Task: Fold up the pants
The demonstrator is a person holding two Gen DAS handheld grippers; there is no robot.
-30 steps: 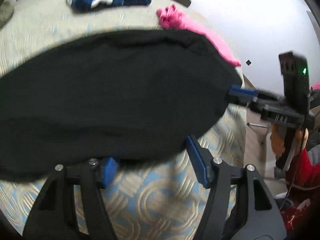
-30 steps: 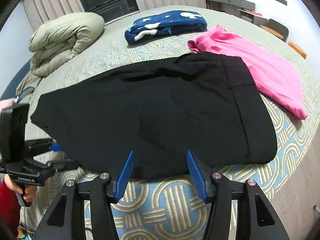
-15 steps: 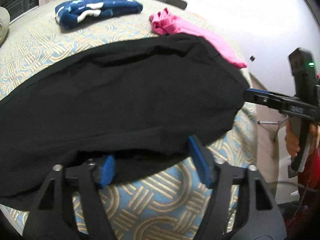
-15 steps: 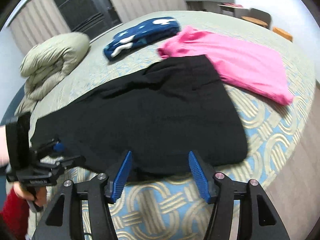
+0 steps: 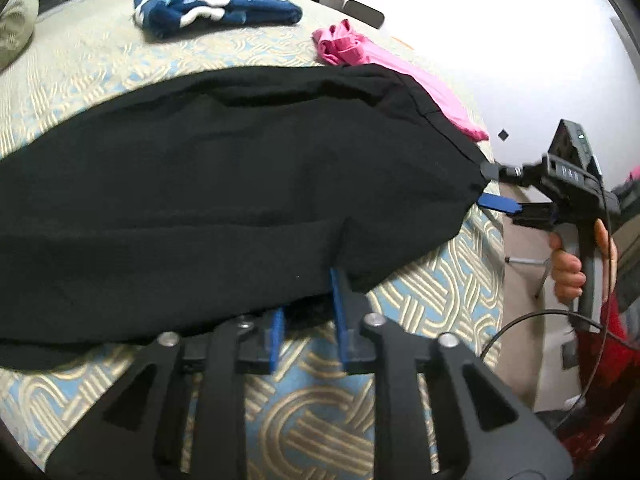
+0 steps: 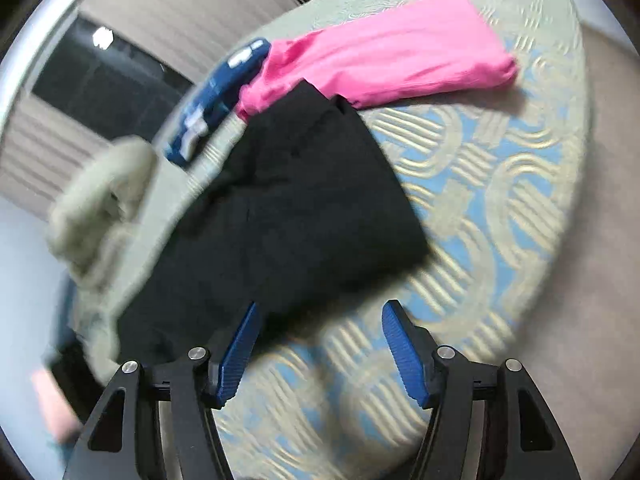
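Black pants (image 5: 224, 200) lie spread across the patterned bed; they also show in the right wrist view (image 6: 280, 220). My left gripper (image 5: 308, 300) has its blue fingers narrowed on the near hem of the pants. My right gripper (image 6: 320, 332) is open at the pants' near right corner, with its left finger (image 6: 240, 344) against the cloth edge. In the left wrist view the right gripper (image 5: 496, 196) sits at the pants' right corner, fingers apart.
Pink pants (image 6: 384, 56) lie beyond the black pair, also in the left wrist view (image 5: 380, 60). A folded navy garment (image 5: 216, 8) and a rolled beige duvet (image 6: 104, 192) lie farther back. The bed edge (image 6: 568, 200) drops to floor at right.
My left gripper's fingers have closed in on the pants' near hem. My right gripper has swung right and tilted, still open, at the pants' corner.
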